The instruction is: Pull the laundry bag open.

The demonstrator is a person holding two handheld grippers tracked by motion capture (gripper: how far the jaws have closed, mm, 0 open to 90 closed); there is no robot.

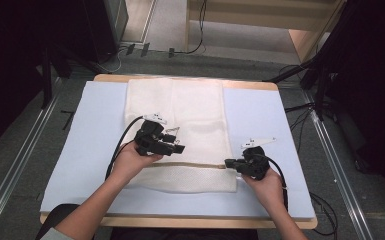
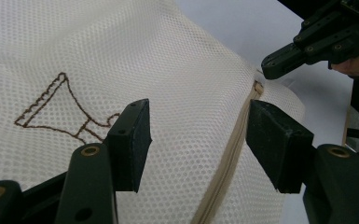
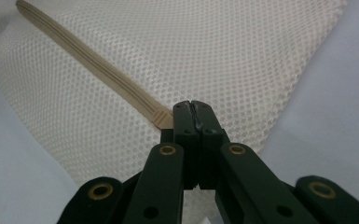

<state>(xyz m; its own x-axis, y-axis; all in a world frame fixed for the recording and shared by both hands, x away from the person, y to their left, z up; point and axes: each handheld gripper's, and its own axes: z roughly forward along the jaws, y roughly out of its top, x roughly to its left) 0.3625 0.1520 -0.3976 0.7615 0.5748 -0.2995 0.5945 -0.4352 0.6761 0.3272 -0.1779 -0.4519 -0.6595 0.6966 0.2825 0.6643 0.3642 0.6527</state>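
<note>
A white mesh bag point(image 1: 180, 110) lies flat on the blue mat point(image 1: 90, 135), with a beige zipper point(image 1: 200, 165) running across its near part. My left gripper point(image 1: 178, 143) hovers open just over the bag. Mesh and the zipper point(image 2: 231, 154) show in the gap between its jaws point(image 2: 198, 121), with nothing pinched. A brown stitched mark point(image 2: 60, 107) sits on the mesh to its left. My right gripper point(image 1: 228, 163) is shut at the right end of the zipper point(image 3: 88, 60), its tips point(image 3: 196, 109) pinching the zipper end at the bag's edge. It also appears in the left gripper view point(image 2: 279, 60).
The mat covers a wooden table point(image 1: 180, 223) whose near edge sits just in front of the person's forearms. Dark stands and cables point(image 1: 305, 107) flank the table on the floor. Bare mat lies on both sides of the bag.
</note>
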